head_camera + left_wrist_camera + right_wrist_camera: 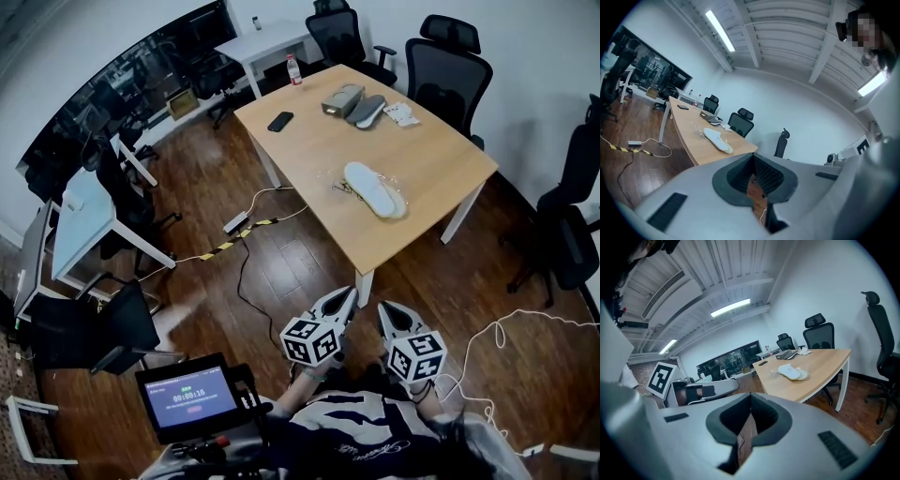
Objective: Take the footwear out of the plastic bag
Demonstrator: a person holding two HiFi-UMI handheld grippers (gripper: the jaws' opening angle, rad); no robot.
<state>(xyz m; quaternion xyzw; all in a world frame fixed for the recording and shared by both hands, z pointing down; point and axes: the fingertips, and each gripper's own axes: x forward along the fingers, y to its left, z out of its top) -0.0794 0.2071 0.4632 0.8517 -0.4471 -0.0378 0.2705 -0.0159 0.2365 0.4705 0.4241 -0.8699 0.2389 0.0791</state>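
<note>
Head view, office floor: you stand short of the wooden tabletop (441, 169) with both tools raised in front of your chest. Your left tongs (349, 294) and right tongs (384, 307) hang side by side over the dark plank floor (281, 272), both pointing toward the tabletop's near corner and well apart from it.

Left gripper view: your left tongs (753, 155) are closed, the dark ribbed pads meeting at the tips with nothing held between them. Right gripper view: your right tongs (751, 394) are closed the same way and carry nothing.

The white footwear (375, 190) lies flat on the tabletop, toward the near end, with the clear plastic bag (343, 186) crumpled around its left side. How much of the footwear the bag covers cannot be told from here. The footwear shows again in the left gripper view (718, 140) and in the right gripper view (791, 372), untouched by either tool.

At the far end of the tabletop sit grey shoes (354, 105), with a white packet (401, 113) just beside them, a dark phone (279, 121) and a bottle (294, 69). Black office chairs (448, 66) ring the far side. A power strip (236, 222) and its cable trail across the floor.
</note>
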